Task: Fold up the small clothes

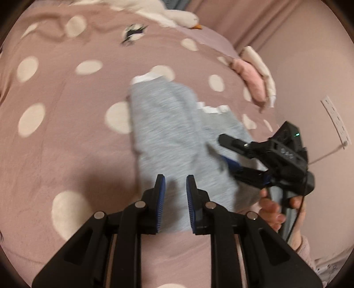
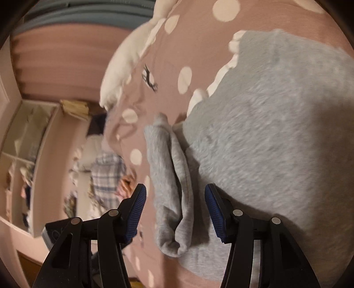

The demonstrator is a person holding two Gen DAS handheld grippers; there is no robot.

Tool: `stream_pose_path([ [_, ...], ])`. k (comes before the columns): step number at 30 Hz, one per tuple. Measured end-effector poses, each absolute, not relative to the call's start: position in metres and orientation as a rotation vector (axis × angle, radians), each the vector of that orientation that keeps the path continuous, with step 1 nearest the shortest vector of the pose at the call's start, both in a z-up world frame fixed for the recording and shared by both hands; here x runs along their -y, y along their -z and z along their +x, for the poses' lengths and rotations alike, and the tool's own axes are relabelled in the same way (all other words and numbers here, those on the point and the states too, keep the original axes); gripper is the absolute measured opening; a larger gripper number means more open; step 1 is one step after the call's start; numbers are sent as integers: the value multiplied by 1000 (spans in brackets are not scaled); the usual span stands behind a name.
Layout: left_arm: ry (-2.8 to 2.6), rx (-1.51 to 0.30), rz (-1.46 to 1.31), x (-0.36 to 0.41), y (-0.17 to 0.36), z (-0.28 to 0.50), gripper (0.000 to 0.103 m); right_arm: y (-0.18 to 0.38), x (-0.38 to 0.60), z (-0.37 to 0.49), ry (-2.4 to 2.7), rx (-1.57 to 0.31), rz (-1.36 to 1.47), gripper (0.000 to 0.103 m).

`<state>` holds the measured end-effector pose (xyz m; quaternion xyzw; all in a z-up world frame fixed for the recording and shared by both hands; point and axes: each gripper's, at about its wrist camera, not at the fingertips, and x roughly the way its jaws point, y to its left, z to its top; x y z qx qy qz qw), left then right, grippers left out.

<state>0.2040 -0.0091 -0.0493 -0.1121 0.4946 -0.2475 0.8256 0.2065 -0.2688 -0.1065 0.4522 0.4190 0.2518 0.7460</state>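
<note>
A small grey garment with white trim [image 1: 177, 137] lies partly folded on the pink polka-dot bedspread [image 1: 55, 124]. My left gripper [image 1: 176, 179] is open and empty, its jaws just over the garment's near edge. My right gripper [image 1: 223, 150] is open over the garment's right side, held in a hand. In the right wrist view the garment [image 2: 276, 137] fills the right half, with a folded sleeve [image 2: 170, 183] lying between the open jaws of my right gripper [image 2: 174, 195].
A white plush goose [image 1: 172, 13] lies at the far edge of the bed. A pink and cream cushion [image 1: 254, 77] sits at the right edge. A power strip [image 1: 336, 119] hangs on the wall. Shelves [image 2: 24, 155] and plaid clothing [image 2: 108, 177] stand beside the bed.
</note>
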Motion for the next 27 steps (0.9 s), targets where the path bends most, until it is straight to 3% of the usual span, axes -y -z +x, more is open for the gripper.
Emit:
stream_pose_path([
  [4, 491, -1084, -321, -15, 70, 201, 33, 102, 254, 214, -530, -966, 899, 57],
  [6, 482, -1091, -370, -26, 74, 199, 46, 100, 246, 217, -521, -966, 871, 57],
  [9, 473, -1092, -414, -37, 80, 192, 51, 95, 229, 222, -515, -975, 780, 56],
  [11, 472, -1110, -435, -43, 85, 186, 52, 92, 215, 224, -489, -997, 671, 44],
  [12, 471, -1116, -438, -44, 87, 184, 52, 92, 208, 227, -465, -1006, 614, 28],
  [13, 470, -1122, -436, -45, 87, 181, 52, 91, 203, 229, -451, -1008, 580, 20],
  [15, 468, -1126, -433, -45, 87, 179, 52, 83, 196, 229, -432, -985, 502, 15],
  [27, 474, -1132, -409, -41, 83, 159, 52, -6, 289, 181, -319, -693, 441, 12],
])
